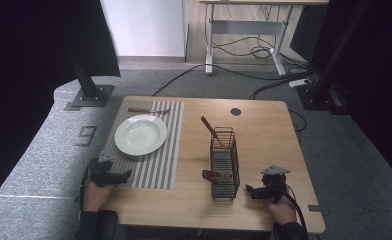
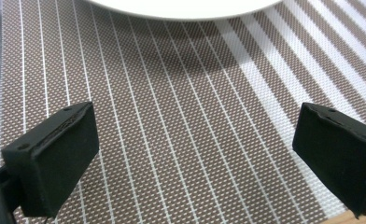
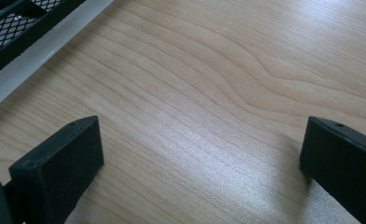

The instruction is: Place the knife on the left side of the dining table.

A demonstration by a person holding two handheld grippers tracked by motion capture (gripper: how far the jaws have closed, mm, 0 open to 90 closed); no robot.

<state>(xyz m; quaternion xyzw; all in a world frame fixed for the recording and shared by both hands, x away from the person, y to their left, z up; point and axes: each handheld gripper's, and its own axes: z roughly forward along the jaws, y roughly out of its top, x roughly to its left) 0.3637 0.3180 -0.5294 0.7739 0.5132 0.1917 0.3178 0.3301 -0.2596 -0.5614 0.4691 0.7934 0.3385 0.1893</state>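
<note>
A white plate point(image 1: 140, 134) sits on a striped placemat point(image 1: 159, 165) on the left of the wooden table point(image 1: 264, 135). A wooden-handled utensil point(image 1: 146, 110) lies along the mat's far edge. A black wire basket point(image 1: 224, 165) stands mid-table; one wooden handle point(image 1: 211, 129) sticks up from its far end and another brown handle point(image 1: 215, 175) pokes out of its left side. My left gripper point(image 1: 126, 173) rests at the mat's near left corner, open, its jaws wide apart over the placemat point(image 2: 172, 116) just short of the plate point(image 2: 181, 9). My right gripper point(image 1: 249, 189) is open over bare wood point(image 3: 209, 93), right of the basket point(image 3: 13, 28).
A round cable hole point(image 1: 235, 111) lies near the table's far edge. Bare wood stretches right of the basket. Grey carpet surrounds the table, with black stand bases point(image 1: 90, 95) and cables point(image 1: 264, 85) beyond it.
</note>
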